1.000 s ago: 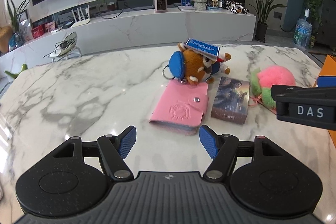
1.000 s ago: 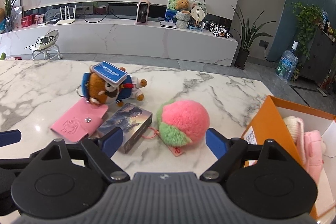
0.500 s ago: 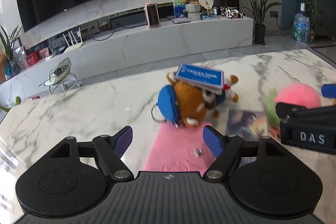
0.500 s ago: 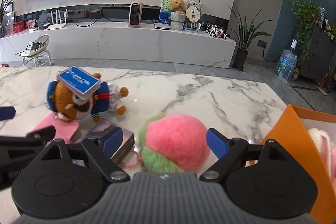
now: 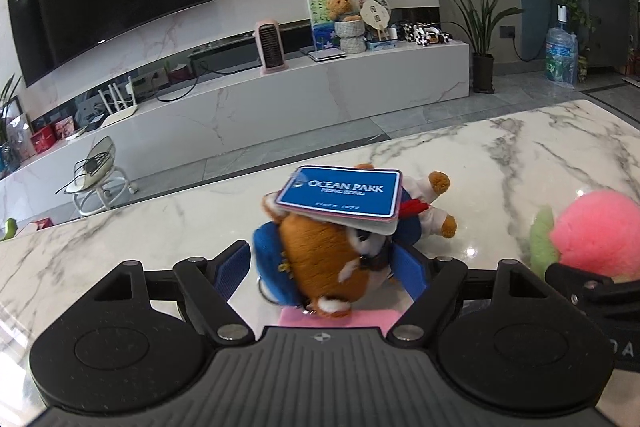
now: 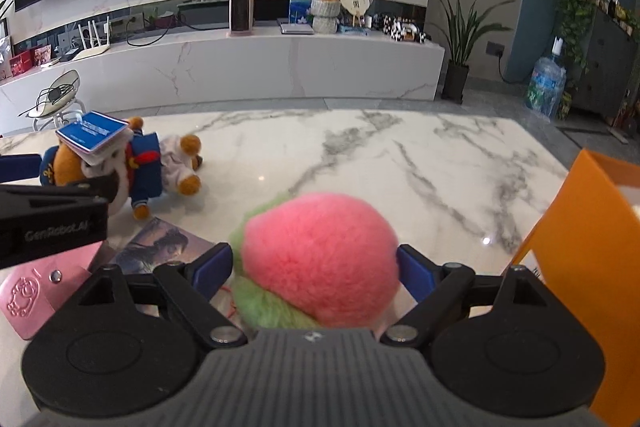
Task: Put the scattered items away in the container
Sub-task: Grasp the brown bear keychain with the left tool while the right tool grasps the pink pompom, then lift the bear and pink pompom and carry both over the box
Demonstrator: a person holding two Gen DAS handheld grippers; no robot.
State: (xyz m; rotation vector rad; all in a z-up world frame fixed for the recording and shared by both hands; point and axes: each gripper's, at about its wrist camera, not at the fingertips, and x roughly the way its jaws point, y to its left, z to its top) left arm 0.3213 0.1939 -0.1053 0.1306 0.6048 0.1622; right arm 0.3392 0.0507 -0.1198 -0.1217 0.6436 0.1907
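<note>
My left gripper, jaws apart, straddles the brown plush bear wearing a blue Ocean Park tag. My right gripper, also spread, flanks the fluffy pink-and-green peach left of the orange box.

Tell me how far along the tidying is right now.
Early. The orange box shows little of its inside. In hand: left gripper open around the bear plush, right gripper open around the pink pompom. Left: pink card holder and picture box on the table.
</note>
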